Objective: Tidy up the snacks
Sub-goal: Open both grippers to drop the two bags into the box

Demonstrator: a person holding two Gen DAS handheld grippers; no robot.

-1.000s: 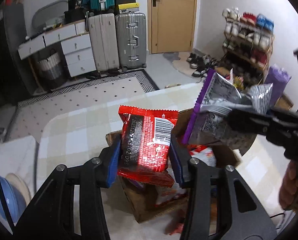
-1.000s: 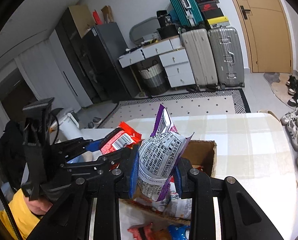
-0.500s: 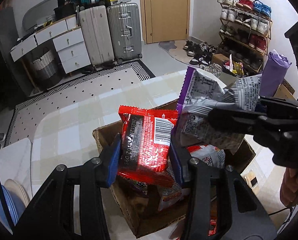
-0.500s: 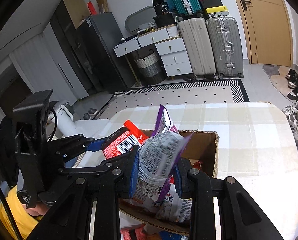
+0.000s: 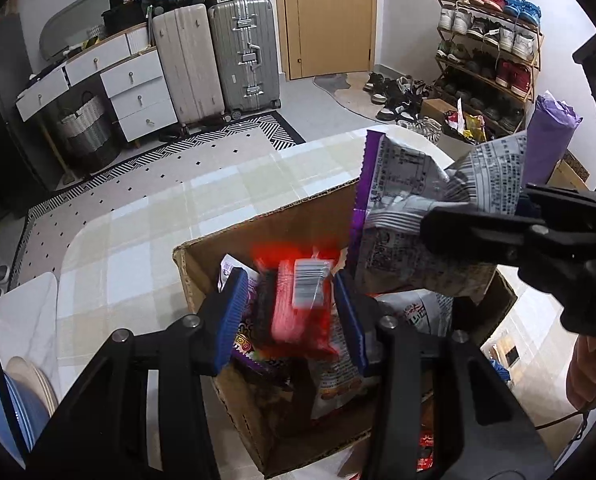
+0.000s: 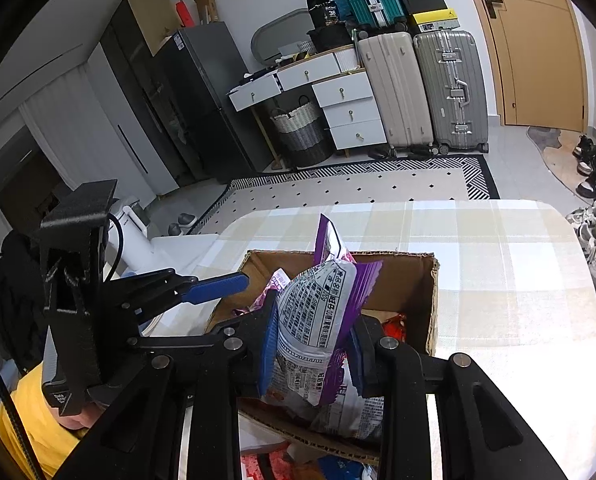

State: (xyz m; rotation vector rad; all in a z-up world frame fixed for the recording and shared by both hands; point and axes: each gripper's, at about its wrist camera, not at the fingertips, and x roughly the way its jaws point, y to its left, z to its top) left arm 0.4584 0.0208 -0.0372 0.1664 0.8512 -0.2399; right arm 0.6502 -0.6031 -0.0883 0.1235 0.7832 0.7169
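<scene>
A cardboard box [image 5: 202,276], open at the top, is set on a table covered with a pale checked cloth [image 5: 146,232]. Several snack packets are piled inside it: a white packet with red print [image 5: 413,312], a packet with pictured biscuits [image 5: 337,380] and a purple-edged wrapper [image 5: 254,356] can be made out; others are hidden beneath.

A red snack packet [image 5: 298,312], with a white barcode label facing up, is seen blurred in the box's opening, between the blue pads [image 5: 230,312] of the left gripper [image 5: 294,316]. The pads are spread wider than the packet, and a gap is visible on each side, so the packet is not gripped; whether it rests on the pile cannot be told from the blur.

A silver-and-purple snack bag [image 6: 317,320], printed with small text, is pinched between the pads of the right gripper [image 6: 311,340], whose jaws are pressed tight onto the crumpled foil. The bag is held above the box's right half, its lower end hanging down among the packets inside. In the left wrist view the same bag [image 5: 409,216] is seen over the box's far right corner.

More packets [image 6: 329,466], red and blue, are seen just outside the box's near wall. Stacked plates [image 5: 22,396] are seen at the table's left edge. Beyond the table, two upright suitcases [image 5: 218,52], a white drawer unit [image 5: 138,92], a wooden door [image 5: 329,16] and a shoe rack [image 5: 485,52] are lined along the walls.
</scene>
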